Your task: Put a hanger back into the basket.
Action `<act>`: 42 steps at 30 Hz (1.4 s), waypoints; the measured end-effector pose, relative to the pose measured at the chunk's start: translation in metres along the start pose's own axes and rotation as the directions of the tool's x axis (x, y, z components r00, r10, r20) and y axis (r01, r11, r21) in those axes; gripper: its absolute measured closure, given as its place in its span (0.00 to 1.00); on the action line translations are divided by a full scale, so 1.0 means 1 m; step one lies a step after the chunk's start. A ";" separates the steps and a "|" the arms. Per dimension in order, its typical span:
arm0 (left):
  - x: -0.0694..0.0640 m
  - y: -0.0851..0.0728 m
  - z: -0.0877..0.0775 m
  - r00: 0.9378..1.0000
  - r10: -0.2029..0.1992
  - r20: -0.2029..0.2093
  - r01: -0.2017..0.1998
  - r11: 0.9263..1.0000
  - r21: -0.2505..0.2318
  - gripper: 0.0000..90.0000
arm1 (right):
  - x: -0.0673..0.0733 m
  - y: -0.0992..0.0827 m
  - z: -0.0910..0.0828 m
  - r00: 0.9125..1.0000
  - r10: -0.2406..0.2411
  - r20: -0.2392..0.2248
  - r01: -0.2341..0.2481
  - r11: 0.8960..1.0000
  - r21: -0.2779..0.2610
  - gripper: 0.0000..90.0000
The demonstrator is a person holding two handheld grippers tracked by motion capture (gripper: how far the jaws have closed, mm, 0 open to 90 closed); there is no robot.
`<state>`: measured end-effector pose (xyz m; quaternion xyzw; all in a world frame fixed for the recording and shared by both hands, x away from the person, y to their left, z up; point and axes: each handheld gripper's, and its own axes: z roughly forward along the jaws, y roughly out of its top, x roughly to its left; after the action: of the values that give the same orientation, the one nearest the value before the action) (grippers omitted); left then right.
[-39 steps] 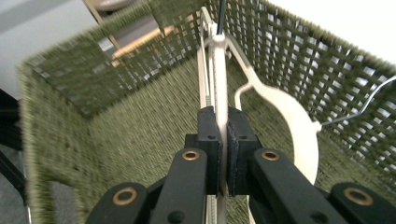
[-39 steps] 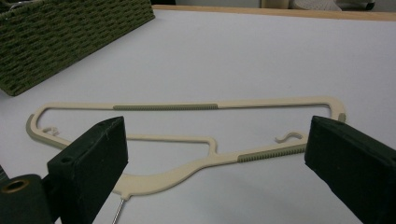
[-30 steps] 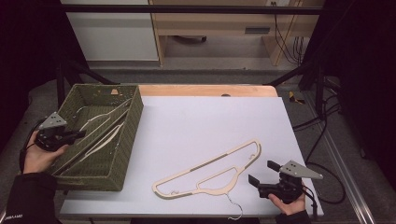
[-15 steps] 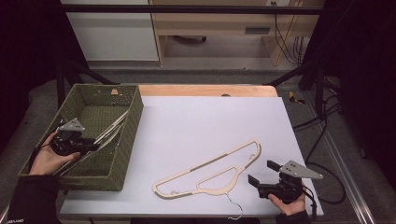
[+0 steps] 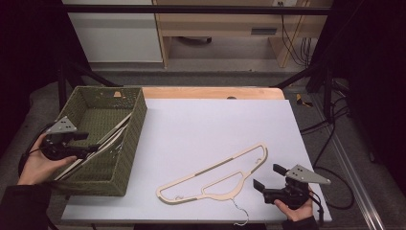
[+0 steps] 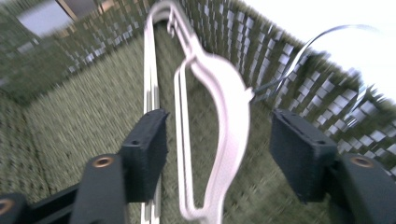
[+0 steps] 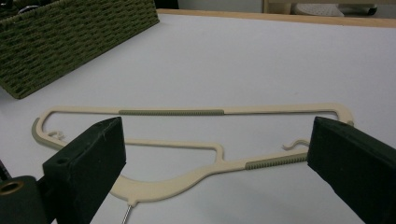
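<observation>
Between the spread jaws of the left gripper (image 6: 219, 154), which have just been opening, a pale hanger (image 6: 224, 107) lies unpinched inside the green woven basket (image 5: 131, 139), its hook beyond the right-hand jaw.

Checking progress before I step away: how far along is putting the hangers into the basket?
Done: one hanger lies in the basket. In hand: the left tongs have just been opening, pads clear of that hanger between them. Left: the second hanger lies flat on the table, ahead of the open right tongs.

two hangers (image 5: 213, 175), one basket (image 5: 135, 125), two grippers (image 5: 265, 184)
</observation>
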<state>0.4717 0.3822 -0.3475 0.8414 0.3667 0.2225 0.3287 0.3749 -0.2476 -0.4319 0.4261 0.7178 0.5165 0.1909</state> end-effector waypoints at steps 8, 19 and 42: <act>-0.034 0.020 -0.015 1.000 -0.008 0.003 0.009 0.975 -0.223 0.17 | 0.005 0.003 0.001 1.000 0.010 -0.020 -0.010 1.000 -0.016 0.06; -0.115 0.045 0.000 0.997 -0.006 0.075 0.036 0.909 -0.415 0.15 | 0.008 0.005 0.002 1.000 0.010 -0.025 -0.011 1.000 -0.022 0.05; -0.215 0.019 0.087 0.963 -0.003 0.269 0.098 0.935 -0.340 0.06 | 0.026 -0.003 0.016 0.997 -0.053 -0.054 0.058 0.995 0.087 0.12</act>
<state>0.3983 0.1748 -0.4219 0.7817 0.2959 0.1614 0.5247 0.3702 -0.2173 -0.4365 0.4005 0.7563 0.4896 0.1673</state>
